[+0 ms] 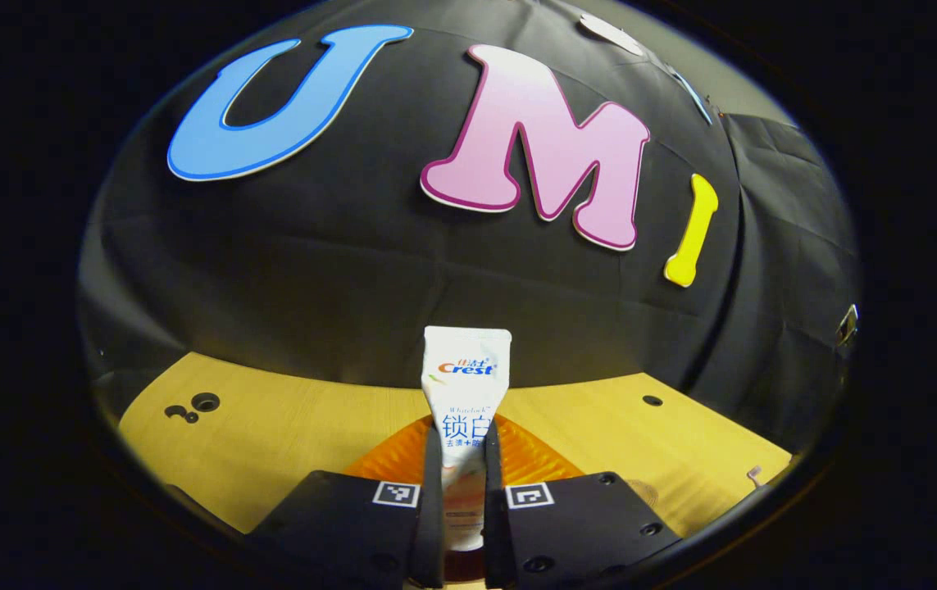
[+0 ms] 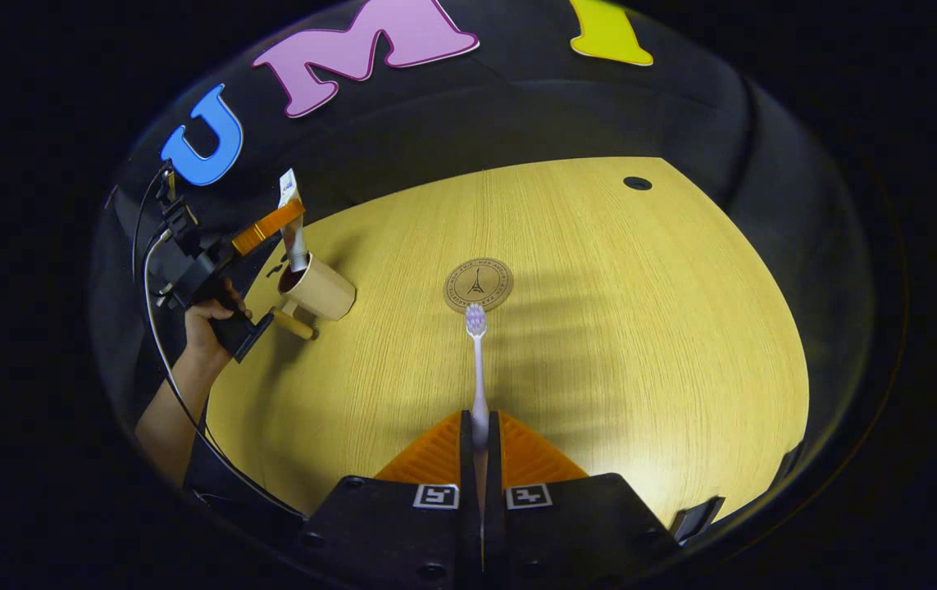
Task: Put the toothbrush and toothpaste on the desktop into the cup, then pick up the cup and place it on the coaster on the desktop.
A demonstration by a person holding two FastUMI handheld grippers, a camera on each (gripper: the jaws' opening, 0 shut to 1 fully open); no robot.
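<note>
1. Wooden counter point(image 2: 599, 328) under everything, pale grain, small dark hole point(image 2: 637, 183) at far right.
2. Left tool point(image 1: 463, 492) clamped on toothpaste point(image 1: 466, 385), both fingers pressing the tube's sides; tube upright, crimped end up.
3. Same left tool point(image 2: 267, 228) at far left in right gripper view, held by a hand point(image 2: 210, 319), toothpaste point(image 2: 291, 217) with lower end inside cup's mouth.
4. Right tool point(image 2: 479, 447) clamped on toothbrush point(image 2: 478, 369), handle between fingers, bristle head pointing away toward far side.
5. Cup point(image 2: 319, 288) on counter at left, tan, tilted in the fisheye, handle point(image 2: 294, 324) toward near side.
6. Coaster point(image 2: 478, 284) round, flat on counter, mid-scene, just beyond brush head, well apart from cup.
</note>
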